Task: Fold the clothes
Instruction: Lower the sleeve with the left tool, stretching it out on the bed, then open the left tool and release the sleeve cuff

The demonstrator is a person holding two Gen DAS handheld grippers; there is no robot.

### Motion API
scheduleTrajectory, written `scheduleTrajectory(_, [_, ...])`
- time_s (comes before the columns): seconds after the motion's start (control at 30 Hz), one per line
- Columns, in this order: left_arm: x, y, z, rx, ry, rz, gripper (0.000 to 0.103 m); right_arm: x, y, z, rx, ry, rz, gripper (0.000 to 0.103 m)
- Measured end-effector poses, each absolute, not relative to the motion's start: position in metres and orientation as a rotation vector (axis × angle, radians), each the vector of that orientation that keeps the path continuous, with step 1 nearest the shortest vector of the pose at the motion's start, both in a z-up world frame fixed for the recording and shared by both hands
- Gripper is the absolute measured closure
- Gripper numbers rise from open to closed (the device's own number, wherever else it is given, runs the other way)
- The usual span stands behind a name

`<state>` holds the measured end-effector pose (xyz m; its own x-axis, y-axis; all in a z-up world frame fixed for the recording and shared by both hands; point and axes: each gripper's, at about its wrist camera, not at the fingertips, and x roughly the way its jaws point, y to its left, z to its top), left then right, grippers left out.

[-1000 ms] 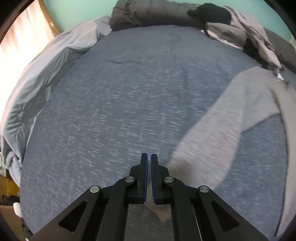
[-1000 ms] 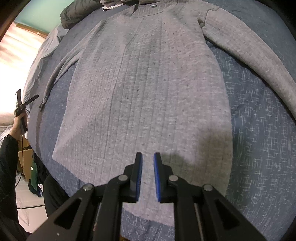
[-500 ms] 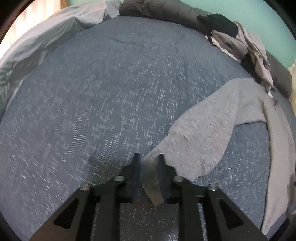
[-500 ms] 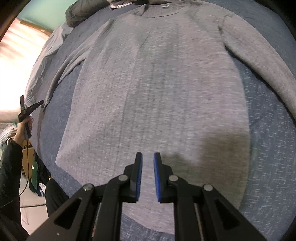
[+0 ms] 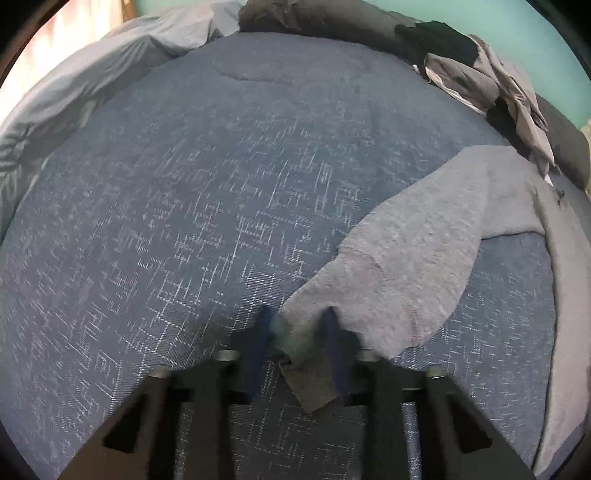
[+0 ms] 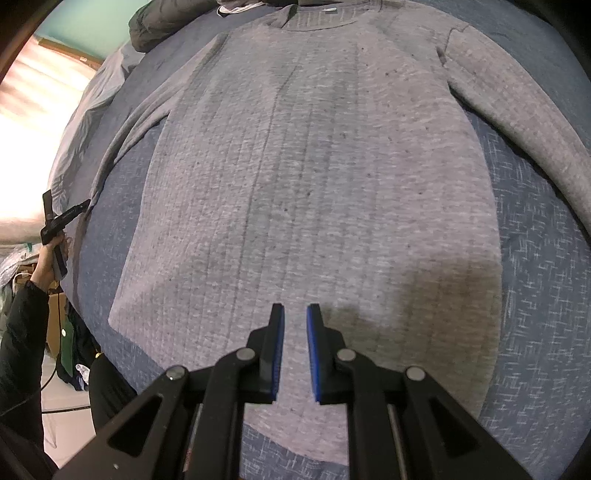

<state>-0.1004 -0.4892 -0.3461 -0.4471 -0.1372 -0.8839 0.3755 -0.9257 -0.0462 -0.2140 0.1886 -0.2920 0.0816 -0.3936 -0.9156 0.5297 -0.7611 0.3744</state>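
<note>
A grey knit sweater lies flat, front up, on the blue bed cover, sleeves spread out. In the left wrist view its sleeve runs down from the upper right, and the cuff lies between the fingers of my left gripper. Those jaws are closing with a gap still showing either side of the cuff. The right wrist view shows that same left gripper small at the far left edge of the bed. My right gripper hovers over the sweater's lower body, jaws a narrow slit apart, holding nothing.
A heap of dark and grey clothes lies at the head of the bed, beside a dark bundle. A pale grey blanket is bunched along the left side. A person's dark sleeve and floor clutter show past the bed's left edge.
My left gripper went from shut to open and came down over the sleeve cuff, which now lies between its fingers. The right gripper stayed over the sweater with the same narrow gap.
</note>
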Motion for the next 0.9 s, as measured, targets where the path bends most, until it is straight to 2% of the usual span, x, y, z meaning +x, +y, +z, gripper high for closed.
scheduleTrajectory(0.3, [-0.107,-0.519,-0.300,1.257,0.260,-2.393,0.090,-0.214,0.189,-0.295,1.707,0.135,-1.756,0.091])
scheduleTrajectory(0.5, [-0.124,-0.535,-0.304,1.264,0.248,-2.358,0.090,-0.216,0.187,-0.296,1.711,0.121,-1.760,0.092])
scheduleTrajectory(0.6, [-0.128,-0.543,-0.318,1.324,0.307,-2.323,0.090,-0.217,0.184,-0.299,1.716,0.128,-1.756,0.091])
scheduleTrajectory(0.7, [-0.130,-0.552,-0.329,1.345,0.325,-2.295,0.086,-0.220,0.185,-0.301,1.722,0.122,-1.758,0.091])
scheduleTrajectory(0.9, [-0.115,-0.555,-0.315,1.272,0.337,-2.276,0.082,-0.225,0.193,-0.302,1.720,0.094,-1.783,0.091])
